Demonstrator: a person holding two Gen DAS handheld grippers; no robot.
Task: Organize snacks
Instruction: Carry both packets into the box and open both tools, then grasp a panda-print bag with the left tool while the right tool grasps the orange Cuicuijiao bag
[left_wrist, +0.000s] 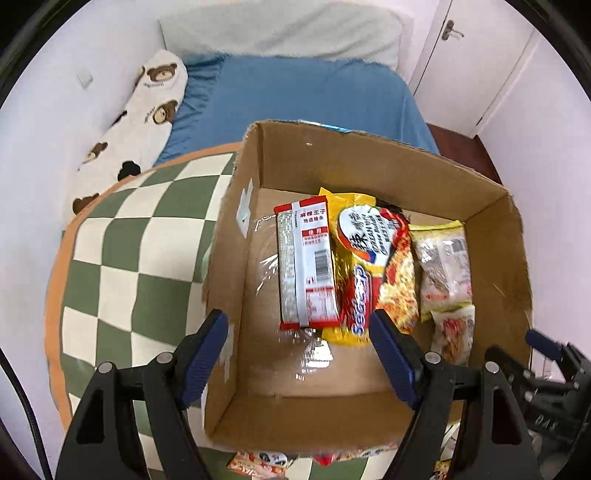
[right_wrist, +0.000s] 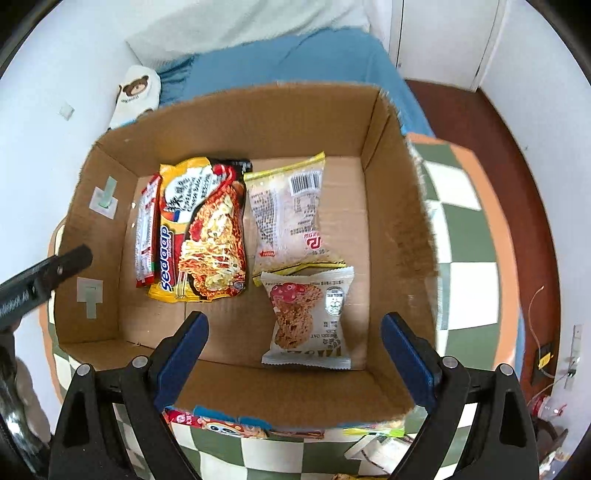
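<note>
Both grippers — left (left_wrist: 299, 354) and right (right_wrist: 293, 354) — hang released and empty over the box (right_wrist: 258, 110), four snack packs (right_wrist: 207, 229) inside.

White walls (left_wrist: 33, 155), blue bed (left_wrist: 303, 96), door (left_wrist: 476, 62), wood floor (right_wrist: 491, 122).

Both hand-held grippers, left (left_wrist: 299, 363) and right (right_wrist: 293, 356), show black triangular plastic arms, silver rivets and ribbed blue finger pads (right_wrist: 406, 363).

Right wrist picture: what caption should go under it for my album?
Open right gripper above a cardboard box holding four snack packs, the oat pack nearest.
</note>
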